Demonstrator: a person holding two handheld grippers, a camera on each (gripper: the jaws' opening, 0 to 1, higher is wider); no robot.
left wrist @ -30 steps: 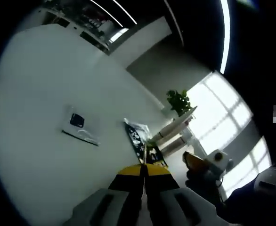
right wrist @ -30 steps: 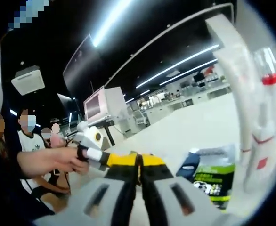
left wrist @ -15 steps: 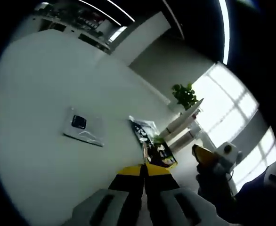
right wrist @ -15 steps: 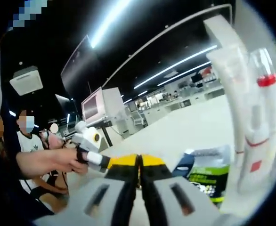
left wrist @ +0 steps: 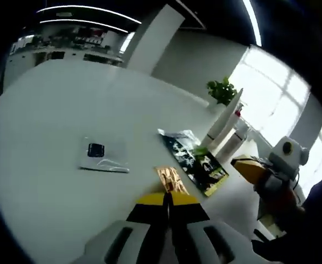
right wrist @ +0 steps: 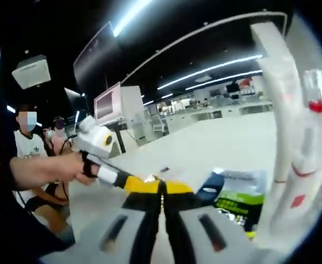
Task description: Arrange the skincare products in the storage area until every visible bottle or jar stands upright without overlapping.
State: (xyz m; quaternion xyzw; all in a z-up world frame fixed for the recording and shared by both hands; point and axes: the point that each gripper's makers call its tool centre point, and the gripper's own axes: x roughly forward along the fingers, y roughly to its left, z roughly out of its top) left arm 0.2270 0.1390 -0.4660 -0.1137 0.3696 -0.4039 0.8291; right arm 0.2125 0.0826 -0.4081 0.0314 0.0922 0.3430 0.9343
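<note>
Where the left gripper view looks down its own jaws, the scene reads as follows.

Left tool (left wrist: 168,199): yellow-tipped jaws on grey bodies, pressed together with nothing between them, rising at 6 o'clock.
Table (left wrist: 67,104): smooth, matte white, broad and curved by the lens; wide bare surface from 9 to 12 o'clock, its far edge meeting a white pillar.
Flat white sachet (left wrist: 101,155): thin, glossy, rectangular, with a dark square print; lying flat at 9 o'clock of the jaws, well apart from the rest.
Small copper packet (left wrist: 170,179): shiny, foil-like, lying flat just beyond the jaw tips.
Dark sachet (left wrist: 193,160): flat crinkled pouch with green and white print, just beside the copper packet, toward 2 o'clock.
Upright products (left wrist: 225,124): a tall white tube and a clear bottle with a red collar, standing beside each other past the dark pouch near the table's edge.
Potted plant (left wrist: 222,90): leafy green, behind them by the bright window.
Right tool, seen from the left view (left wrist: 250,167): comes in at 3 o'clock; whether it is apart or together cannot be told there.
Right tool, own view (right wrist: 161,190): jaws together, empty.
Right view extras: the left tool (right wrist: 129,183) held by a hand (right wrist: 67,169) at 9 o'clock; the dark sachet (right wrist: 239,198) at 4 o'clock; the white tube (right wrist: 280,110) and red-collared bottle (right wrist: 309,148) looming close at 3 o'clock.
</note>
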